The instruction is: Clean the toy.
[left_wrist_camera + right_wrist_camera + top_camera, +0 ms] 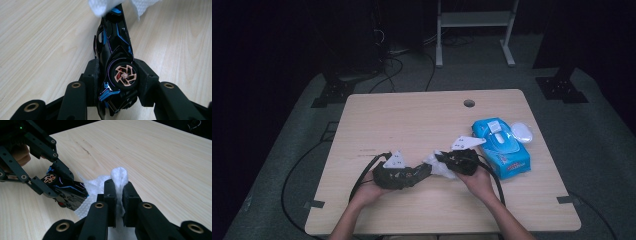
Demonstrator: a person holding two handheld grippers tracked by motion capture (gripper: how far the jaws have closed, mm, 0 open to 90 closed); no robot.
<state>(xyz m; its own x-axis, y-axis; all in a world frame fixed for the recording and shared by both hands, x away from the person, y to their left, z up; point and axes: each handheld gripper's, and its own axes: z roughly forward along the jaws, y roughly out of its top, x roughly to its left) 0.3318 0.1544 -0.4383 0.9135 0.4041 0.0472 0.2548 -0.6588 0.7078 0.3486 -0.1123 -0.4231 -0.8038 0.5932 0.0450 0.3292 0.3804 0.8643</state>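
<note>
Left claw clamped on toy car at its rear wheel, just above the surface. Right claw pinches a wipe touching the car's nose. Risk: hard wiping levers the car out of that grip; thin wipe may slip.

High view looks down and forward from above the near edge, whole table in frame. Left gripper view sits low and close, along its jaws onto the toy car. Right gripper view, also close, faces the tissue. All three share the car and the tissue.
</note>
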